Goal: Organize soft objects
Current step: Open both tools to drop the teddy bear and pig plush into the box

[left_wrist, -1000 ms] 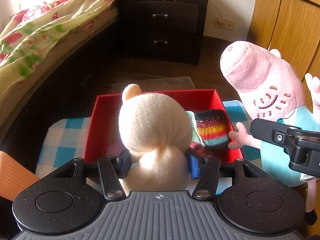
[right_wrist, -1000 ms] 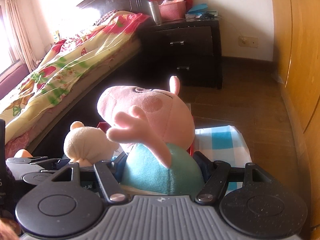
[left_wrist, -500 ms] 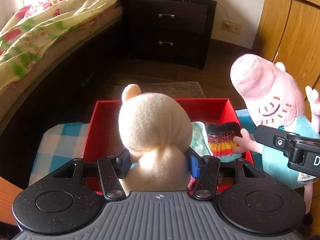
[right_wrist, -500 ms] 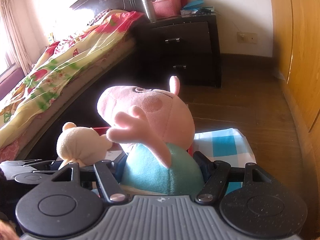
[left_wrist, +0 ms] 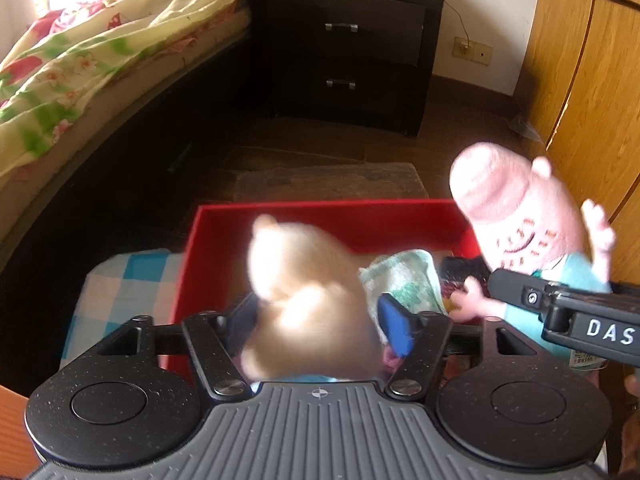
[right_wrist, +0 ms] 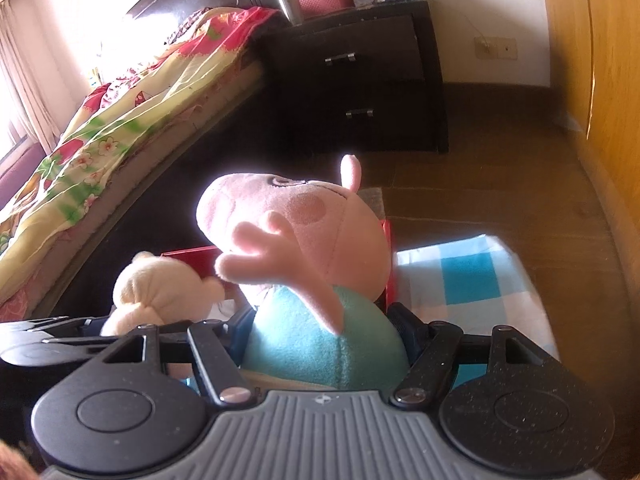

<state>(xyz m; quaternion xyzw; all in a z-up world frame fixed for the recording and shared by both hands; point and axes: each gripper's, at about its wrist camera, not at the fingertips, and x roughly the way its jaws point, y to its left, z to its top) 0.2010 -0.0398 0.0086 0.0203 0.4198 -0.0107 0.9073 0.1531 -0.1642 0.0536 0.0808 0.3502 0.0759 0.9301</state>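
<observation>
Cream plush bear (left_wrist: 308,300) blurred over shallow red box (left_wrist: 320,216); pink plush pig in teal top (right_wrist: 304,240) upright — box's right edge.

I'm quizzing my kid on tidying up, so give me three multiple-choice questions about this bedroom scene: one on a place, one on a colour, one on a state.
1. The greenish folded cloth lies
A. in the red box
B. on the bed
C. on the bare floor

2. The checked cloth under the box is
A. red and white
B. blue and white
C. green and yellow

3. The nightstand has its drawers
A. both shut
B. top one pulled out
C. both pulled out

Answers:
1 A, it sits inside the red walls.
2 B, blue and white squares show beside the box.
3 A, both fronts sit flush.
</observation>
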